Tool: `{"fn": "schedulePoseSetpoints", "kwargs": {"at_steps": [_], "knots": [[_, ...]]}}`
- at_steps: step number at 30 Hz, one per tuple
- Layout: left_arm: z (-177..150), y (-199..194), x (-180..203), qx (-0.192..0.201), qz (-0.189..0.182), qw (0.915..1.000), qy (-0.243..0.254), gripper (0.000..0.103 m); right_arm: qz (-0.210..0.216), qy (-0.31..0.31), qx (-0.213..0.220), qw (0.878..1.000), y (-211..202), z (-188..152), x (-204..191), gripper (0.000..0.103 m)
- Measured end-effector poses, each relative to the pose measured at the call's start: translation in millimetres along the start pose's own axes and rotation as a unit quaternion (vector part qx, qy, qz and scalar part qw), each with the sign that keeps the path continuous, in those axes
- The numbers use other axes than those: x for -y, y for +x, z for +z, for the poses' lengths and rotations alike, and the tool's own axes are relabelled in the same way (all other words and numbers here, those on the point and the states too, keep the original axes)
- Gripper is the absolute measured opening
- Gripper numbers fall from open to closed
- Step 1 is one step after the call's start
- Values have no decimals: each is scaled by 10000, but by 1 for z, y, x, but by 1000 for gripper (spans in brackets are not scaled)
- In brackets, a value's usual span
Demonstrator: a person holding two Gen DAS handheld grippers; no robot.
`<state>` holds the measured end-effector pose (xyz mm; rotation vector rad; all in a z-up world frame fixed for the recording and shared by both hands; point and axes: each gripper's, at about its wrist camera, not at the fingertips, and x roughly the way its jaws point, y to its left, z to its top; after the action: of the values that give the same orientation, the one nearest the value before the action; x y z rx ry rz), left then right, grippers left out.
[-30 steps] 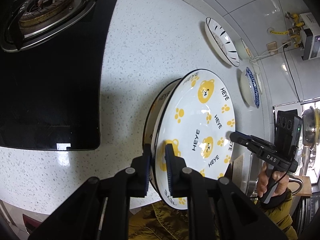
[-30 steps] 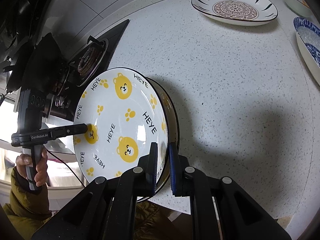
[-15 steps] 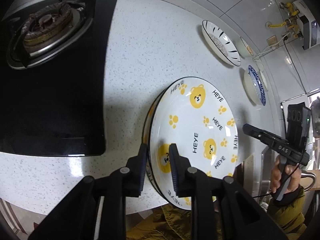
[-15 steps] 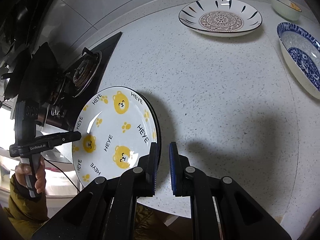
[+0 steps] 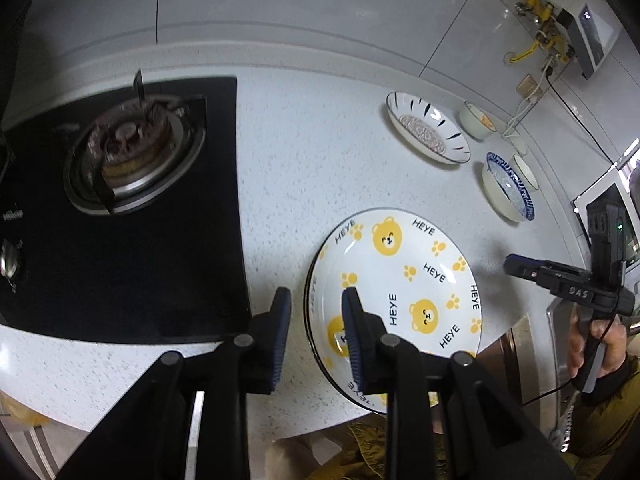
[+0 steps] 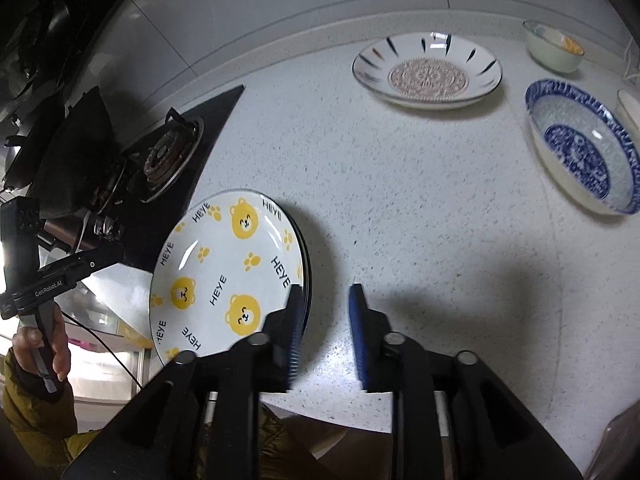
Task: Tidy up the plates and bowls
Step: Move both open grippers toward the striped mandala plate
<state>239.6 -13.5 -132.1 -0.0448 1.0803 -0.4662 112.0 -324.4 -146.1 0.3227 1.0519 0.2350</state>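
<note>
Your bear plate (image 5: 404, 284), printed "HEYE" in black among yellow bears and paw prints, lies stacked on another plate at the bench (image 5: 312, 152) front edge, beside the stove (image 5: 132, 160). Your left claw (image 5: 316, 336) stands narrowly parted, empty, over its rim. Your right claw (image 6: 326, 328), marked "DAS", has just been opening and holds nothing; the left handle reads "GenRobot.AI"
</note>
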Motion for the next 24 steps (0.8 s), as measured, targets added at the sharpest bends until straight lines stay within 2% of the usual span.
{"fn": "schedulePoseSetpoints", "kwargs": {"at_steps": [4, 7, 13, 24], "knots": [[8, -11, 1, 193, 60, 9997, 125, 37, -66, 7, 283, 9996, -22, 5, 6, 45], [15, -12, 5, 243, 150, 9993, 234, 40, -39, 2, 424, 9991, -32, 12, 17, 52], [30, -7, 18, 364, 361, 9984, 232, 41, 27, -82, 521, 9986, -37, 38, 44, 54], [93, 28, 86, 638, 817, 9926, 626, 41, 163, -461, 432, 9979, -32, 101, 99, 55]]}}
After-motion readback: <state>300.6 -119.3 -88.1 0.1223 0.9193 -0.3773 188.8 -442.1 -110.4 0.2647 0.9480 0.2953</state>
